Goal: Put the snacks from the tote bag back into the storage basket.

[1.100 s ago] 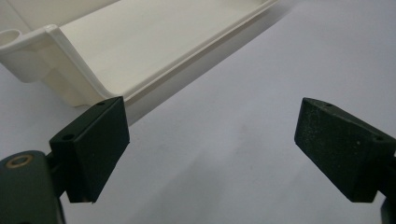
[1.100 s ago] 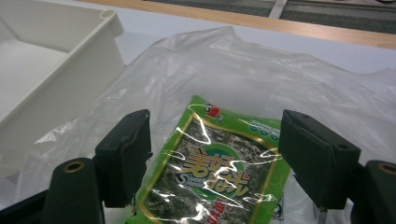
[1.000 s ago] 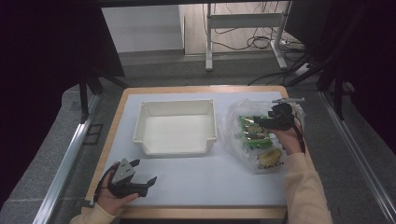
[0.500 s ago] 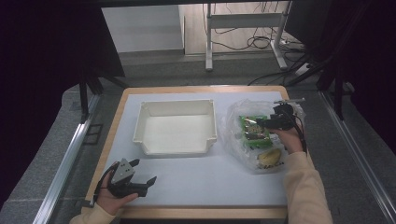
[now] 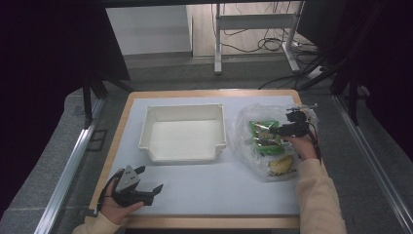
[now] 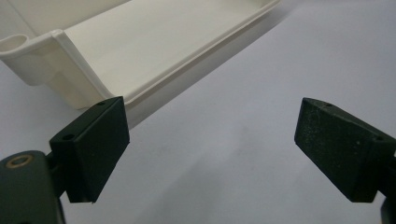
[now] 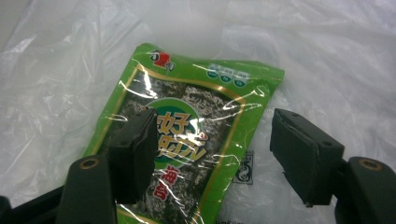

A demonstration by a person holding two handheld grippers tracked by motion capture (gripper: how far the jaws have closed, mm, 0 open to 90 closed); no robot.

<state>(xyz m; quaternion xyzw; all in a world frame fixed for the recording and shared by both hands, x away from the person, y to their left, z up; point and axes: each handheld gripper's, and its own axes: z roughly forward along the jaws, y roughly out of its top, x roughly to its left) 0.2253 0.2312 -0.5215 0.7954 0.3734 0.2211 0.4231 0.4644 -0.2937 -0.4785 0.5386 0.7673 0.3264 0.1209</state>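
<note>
The right gripper [image 7: 212, 154] is hovering with its jaws spread over a green seaweed snack packet [image 7: 187, 140], which is lying on a crumpled clear plastic bag [image 7: 327, 60]. The step in hand appears to be picking this packet up. One finger [image 7: 135, 154] is sitting over the packet's printed face, while the other finger [image 7: 303, 154] is standing beyond the packet's edge, over bare plastic. To grip cleanly, the jaws should be closing on the packet alone; the loose bag film beneath is likely to be pinched along with it.

In the high view, the white plastic bin [image 5: 182, 156] is standing open and empty well to the side of the right gripper [image 5: 287, 129], a probable destination. A banana [image 5: 281, 165] is lying in the bag near the person's wrist. A second green packet seems to be lying beside the first, though this cannot be confirmed.

The left gripper [image 6: 210, 154] is resting idle with its jaws spread, holding nothing, with the bin's corner just beyond its fingers.
</note>
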